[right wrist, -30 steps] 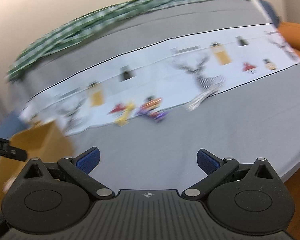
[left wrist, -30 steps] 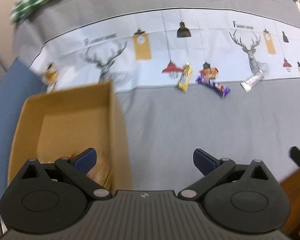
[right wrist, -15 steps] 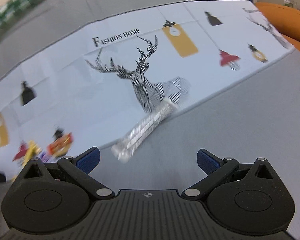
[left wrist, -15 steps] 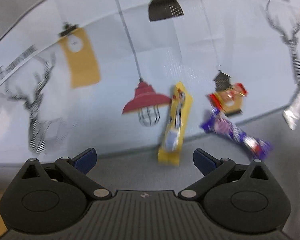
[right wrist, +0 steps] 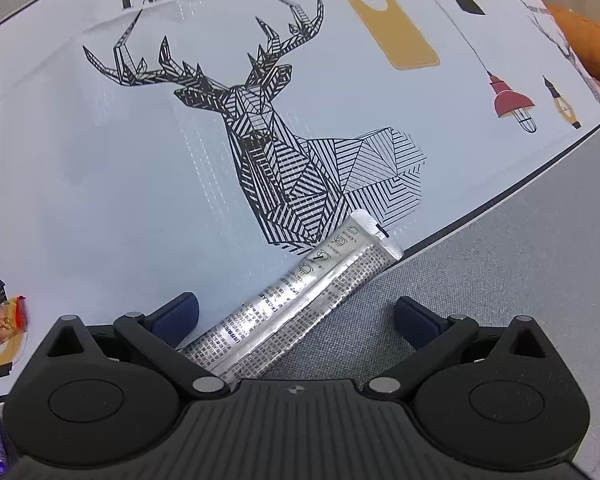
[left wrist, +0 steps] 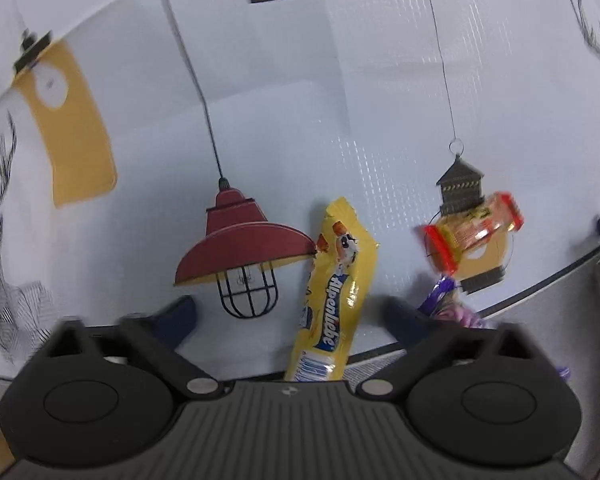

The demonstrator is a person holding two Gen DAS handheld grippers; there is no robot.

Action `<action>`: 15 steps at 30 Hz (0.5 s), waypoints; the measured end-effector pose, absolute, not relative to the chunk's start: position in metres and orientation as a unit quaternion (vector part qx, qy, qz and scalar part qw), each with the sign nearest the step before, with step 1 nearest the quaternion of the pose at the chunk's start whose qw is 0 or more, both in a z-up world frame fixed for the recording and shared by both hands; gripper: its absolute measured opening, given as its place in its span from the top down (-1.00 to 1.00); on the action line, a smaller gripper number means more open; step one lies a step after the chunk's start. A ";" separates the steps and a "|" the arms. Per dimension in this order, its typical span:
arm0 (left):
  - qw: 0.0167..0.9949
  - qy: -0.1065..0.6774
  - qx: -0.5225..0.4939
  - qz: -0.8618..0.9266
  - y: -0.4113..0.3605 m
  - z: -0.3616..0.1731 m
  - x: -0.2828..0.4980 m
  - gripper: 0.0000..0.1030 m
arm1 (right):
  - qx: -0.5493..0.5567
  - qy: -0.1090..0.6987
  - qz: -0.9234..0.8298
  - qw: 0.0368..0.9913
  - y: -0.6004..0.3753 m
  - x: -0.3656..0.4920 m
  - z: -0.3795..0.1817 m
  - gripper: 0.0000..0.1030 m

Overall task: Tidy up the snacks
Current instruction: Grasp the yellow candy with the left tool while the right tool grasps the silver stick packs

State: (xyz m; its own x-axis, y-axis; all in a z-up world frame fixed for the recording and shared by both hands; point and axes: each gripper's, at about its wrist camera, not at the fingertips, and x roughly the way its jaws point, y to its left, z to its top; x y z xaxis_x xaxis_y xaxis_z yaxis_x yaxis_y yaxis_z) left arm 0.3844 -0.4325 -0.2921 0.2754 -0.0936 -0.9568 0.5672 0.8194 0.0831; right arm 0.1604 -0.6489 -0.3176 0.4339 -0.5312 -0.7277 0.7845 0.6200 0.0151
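The left gripper [left wrist: 288,316] is held low over the worktop [left wrist: 340,120] with its jaws spread wide, and the yellow Alpenliebe packet [left wrist: 334,300] lies lengthwise between them, not yet pinched. Just beside the right-hand jaw a purple wrapper [left wrist: 446,306] is seen, partly hidden, and an orange-red snack [left wrist: 472,234] lies a little farther off. If the jaws were closed from here, the purple wrapper could be caught or nudged along with the yellow packet (the 2 lie close together), so that 2 snacks are dragged at once.

The right gripper [right wrist: 296,318] is likewise spread, and the silver sachet [right wrist: 300,300] lies diagonally between its jaws, its near end tucked close to the left-hand finger [right wrist: 176,318] and under the gripper body. Because the sachet is skewed across the gap, it could be pivoted or squeezed out sideways on closing; its glossy foil looks slippery, so a pinch near 1 end may let it droop or slide free. Both packets lie flat, so the cloth beneath might be snagged by jaws brought too low.
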 end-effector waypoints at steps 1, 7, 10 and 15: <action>0.771 0.563 0.197 -0.224 -0.429 -0.286 0.384 0.16 | 0.176 0.355 -0.396 0.828 -0.648 0.160 -0.318 -0.95; 0.787 0.552 0.179 -0.209 -0.402 -0.259 0.369 0.85 | 0.173 0.348 -0.382 0.838 -0.638 0.143 -0.307 0.70; 0.790 0.552 0.160 -0.214 -0.376 -0.238 0.347 0.85 | 0.212 0.345 -0.368 0.837 -0.635 0.119 -0.293 0.85; 0.807 0.528 0.143 -0.224 -0.330 -0.184 0.284 0.85 | 0.197 0.302 -0.335 0.870 -0.589 0.072 -0.237 0.85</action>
